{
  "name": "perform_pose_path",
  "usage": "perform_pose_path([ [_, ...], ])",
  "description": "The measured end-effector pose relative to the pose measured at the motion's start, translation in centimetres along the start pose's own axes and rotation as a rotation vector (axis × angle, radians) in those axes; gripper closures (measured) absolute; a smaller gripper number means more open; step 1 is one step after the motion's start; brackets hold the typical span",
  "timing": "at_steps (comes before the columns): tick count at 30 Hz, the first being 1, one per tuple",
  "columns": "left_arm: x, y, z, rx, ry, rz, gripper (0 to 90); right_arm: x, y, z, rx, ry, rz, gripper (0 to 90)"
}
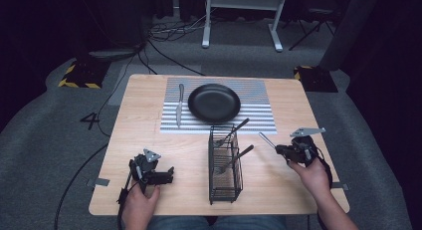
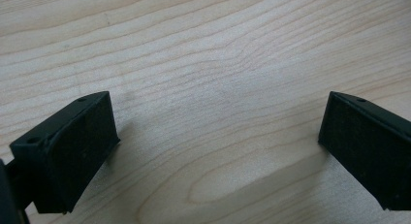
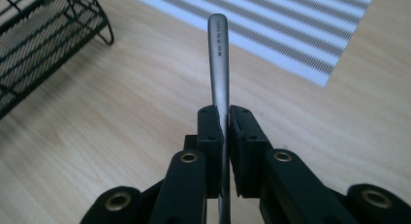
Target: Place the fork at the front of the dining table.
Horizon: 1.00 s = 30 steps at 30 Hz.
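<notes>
Wooden table (image 1: 149, 140) lay under us; our right gripper (image 3: 222, 118) clamped a utensil handle (image 3: 219, 64), its stamped lettering unreadable, head hidden; left gripper (image 2: 218, 141) gaped empty.

A light wooden table (image 1: 149, 140) carries a striped placemat (image 1: 259, 115) at its far side and a black wire caddy (image 1: 225, 163) nearer the front. The left gripper (image 1: 161, 176) rests on the bare wood at the front left.
</notes>
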<state>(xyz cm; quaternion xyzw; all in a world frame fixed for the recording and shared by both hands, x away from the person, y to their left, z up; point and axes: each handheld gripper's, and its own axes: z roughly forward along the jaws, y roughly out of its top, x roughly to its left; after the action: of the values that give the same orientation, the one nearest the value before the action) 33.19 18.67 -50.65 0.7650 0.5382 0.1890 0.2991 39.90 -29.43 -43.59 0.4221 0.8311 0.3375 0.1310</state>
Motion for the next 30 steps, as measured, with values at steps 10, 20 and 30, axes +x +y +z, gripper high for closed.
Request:
perform_pose_path([
  [10,0.0,0.0,0.0,0.001,0.001,0.0,0.4,-1.1,3.4,-0.7,-0.063,-0.005,-0.001,83.8],
  [20,0.0,0.0,0.0,0.0,0.001,0.0,0.4,-2.4,8.3,0.2,-0.1,-0.036,-0.017,83.8],
  [30,0.0,0.0,0.0,0.0,0.001,-0.001,0.4,-4.0,11.5,2.1,-0.129,-0.042,0.025,83.8],
])
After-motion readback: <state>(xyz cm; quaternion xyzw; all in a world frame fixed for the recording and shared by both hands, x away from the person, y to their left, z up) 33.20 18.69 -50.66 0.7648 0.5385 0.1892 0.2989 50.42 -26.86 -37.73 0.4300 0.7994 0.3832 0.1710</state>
